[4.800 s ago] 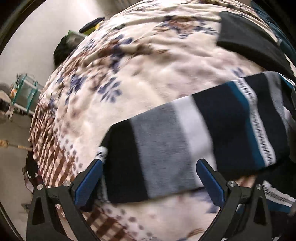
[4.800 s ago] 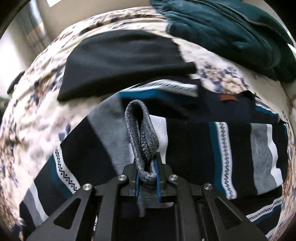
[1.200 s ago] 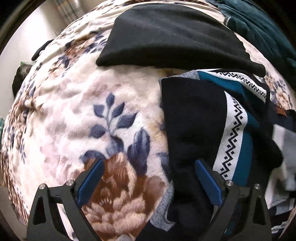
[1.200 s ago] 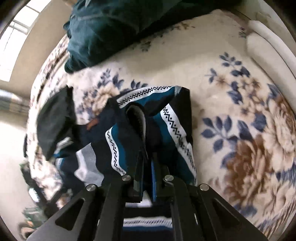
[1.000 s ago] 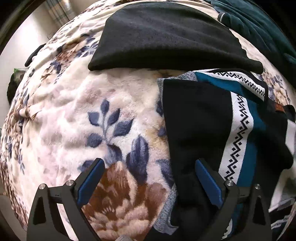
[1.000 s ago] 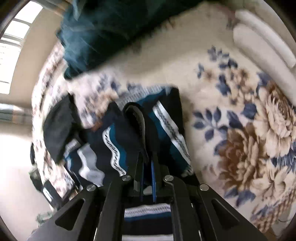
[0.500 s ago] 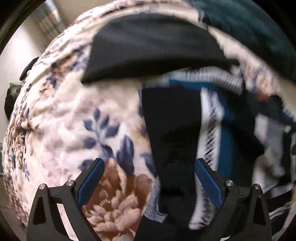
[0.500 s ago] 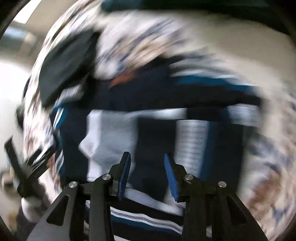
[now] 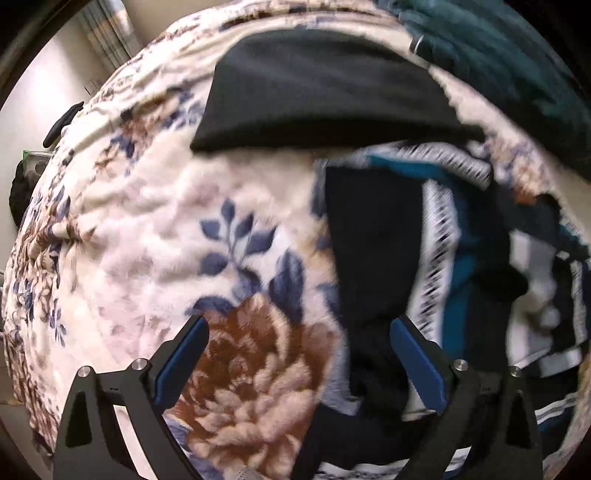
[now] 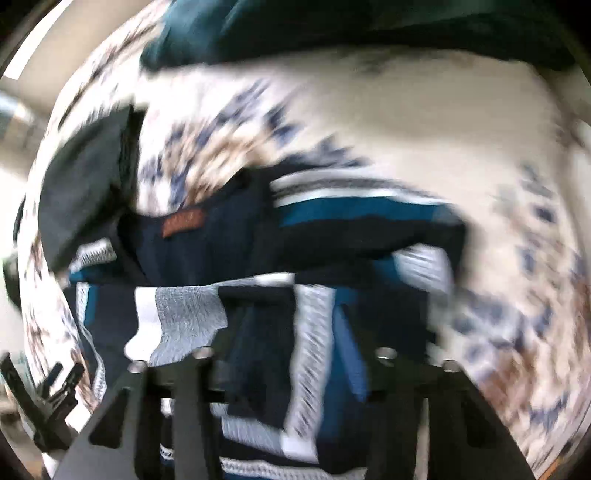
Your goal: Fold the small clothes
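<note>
A striped sweater [image 9: 380, 266] in black, teal, white and grey lies partly folded on a floral blanket [image 9: 155, 229]. It also fills the lower middle of the blurred right wrist view [image 10: 280, 273]. My left gripper [image 9: 299, 354] is open and empty, with its right finger over the sweater's left edge and its left finger over the blanket. My right gripper [image 10: 295, 365] is open just above the sweater, holding nothing; its fingertips are blurred.
A folded black garment [image 9: 317, 88] lies beyond the sweater, also in the right wrist view [image 10: 85, 184]. A dark teal garment [image 9: 517, 66] is piled at the far right, at the top of the right wrist view [image 10: 332, 26]. My left gripper shows at the right wrist view's lower left [image 10: 44, 398].
My right gripper has let go of the sweater fold it was pinching, opened, and swung over the sweater. My left gripper stays open and has shifted slightly.
</note>
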`<state>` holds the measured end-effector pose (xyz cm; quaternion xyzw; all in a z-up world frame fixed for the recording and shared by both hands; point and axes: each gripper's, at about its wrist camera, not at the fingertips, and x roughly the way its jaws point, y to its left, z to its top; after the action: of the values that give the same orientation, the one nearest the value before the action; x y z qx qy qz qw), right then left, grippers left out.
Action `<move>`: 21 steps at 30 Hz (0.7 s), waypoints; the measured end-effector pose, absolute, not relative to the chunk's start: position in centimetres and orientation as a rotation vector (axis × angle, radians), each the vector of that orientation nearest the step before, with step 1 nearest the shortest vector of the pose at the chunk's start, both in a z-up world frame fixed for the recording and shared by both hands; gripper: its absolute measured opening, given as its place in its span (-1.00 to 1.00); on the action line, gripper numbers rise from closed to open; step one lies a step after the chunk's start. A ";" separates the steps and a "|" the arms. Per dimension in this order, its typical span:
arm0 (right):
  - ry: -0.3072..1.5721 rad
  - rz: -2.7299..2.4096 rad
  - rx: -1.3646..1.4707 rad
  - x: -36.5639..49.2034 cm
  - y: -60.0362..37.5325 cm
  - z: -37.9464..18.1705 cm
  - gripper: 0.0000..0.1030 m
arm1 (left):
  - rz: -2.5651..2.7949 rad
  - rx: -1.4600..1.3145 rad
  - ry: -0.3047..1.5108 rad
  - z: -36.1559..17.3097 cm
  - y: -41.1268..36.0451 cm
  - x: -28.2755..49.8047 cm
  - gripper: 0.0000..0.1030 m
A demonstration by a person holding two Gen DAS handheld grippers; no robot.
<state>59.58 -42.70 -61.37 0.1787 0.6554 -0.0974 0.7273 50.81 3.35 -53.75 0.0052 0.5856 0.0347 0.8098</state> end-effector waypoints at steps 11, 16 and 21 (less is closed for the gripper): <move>1.461 -0.438 0.855 51.5 -47.7 -66.9 -0.60 | 0.047 0.069 1.298 -55.4 0.4 50.5 0.97; 1.360 -0.451 0.693 52.7 -44.7 -62.3 -0.83 | 0.051 0.123 1.336 -56.6 0.4 49.4 0.97; 1.300 -0.411 0.699 51.9 -44.1 -57.3 -0.84 | 0.020 0.159 1.387 -58.0 0.9 49.2 0.97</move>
<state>51.89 -44.08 -57.27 0.3162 0.5885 -0.1858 0.7206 49.18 0.87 -58.05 0.0732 0.6385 0.0091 0.7661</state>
